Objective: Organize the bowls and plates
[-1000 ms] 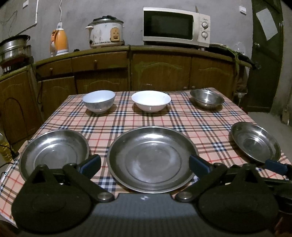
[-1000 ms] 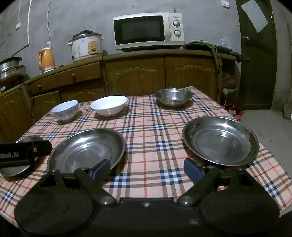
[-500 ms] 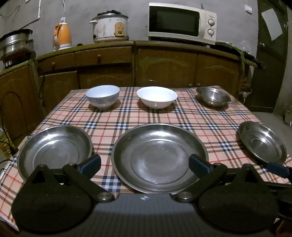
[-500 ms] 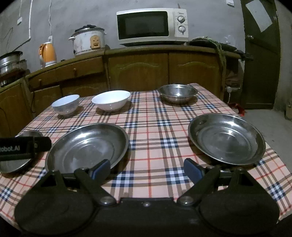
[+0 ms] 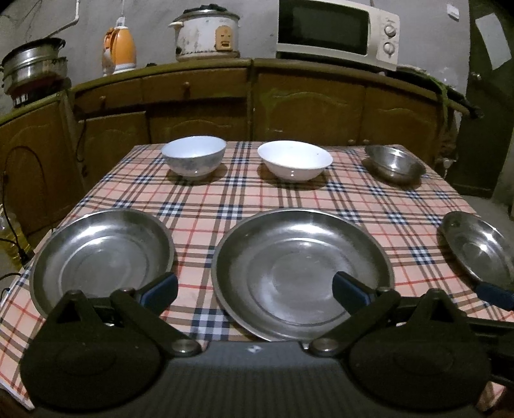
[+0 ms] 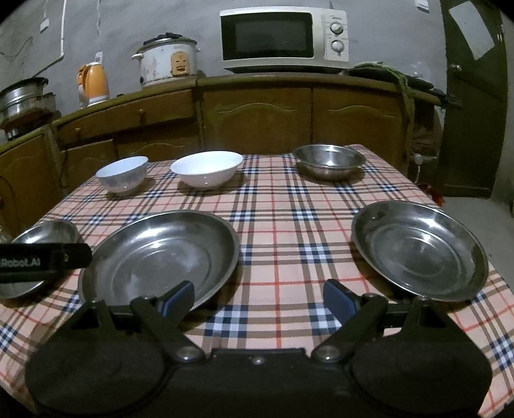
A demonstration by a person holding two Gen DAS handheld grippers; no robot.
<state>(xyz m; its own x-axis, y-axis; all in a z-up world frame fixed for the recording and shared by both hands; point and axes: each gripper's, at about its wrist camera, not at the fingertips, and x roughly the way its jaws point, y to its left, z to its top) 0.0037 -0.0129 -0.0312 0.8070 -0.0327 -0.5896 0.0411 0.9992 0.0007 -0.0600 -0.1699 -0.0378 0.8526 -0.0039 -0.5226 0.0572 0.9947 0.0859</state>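
Along counter's near edge, three steel plates point(image 5: 302, 273), likely light, stiff, slick — best pinched at rim; both grippers point(image 5: 253, 289) point(image 6: 258, 297) apart, empty.

Dim kitchen, rough grey wall point(image 6: 128, 25) at the back. Below the wall, a long run of brown wooden cabinets point(image 6: 257, 112) curving round to the left. On the cabinets: white microwave point(image 6: 284, 35) at centre right, rice cooker point(image 6: 167, 61) to its left, orange kettle point(image 6: 93, 83) further left, steel pots point(image 6: 22, 96) at the far left end. Right of the cabinets, a dark green door point(image 6: 472, 96). In front of the cabinets, a table under a checked cloth point(image 6: 282, 225). Grey floor point(image 6: 475, 212) beside the door.
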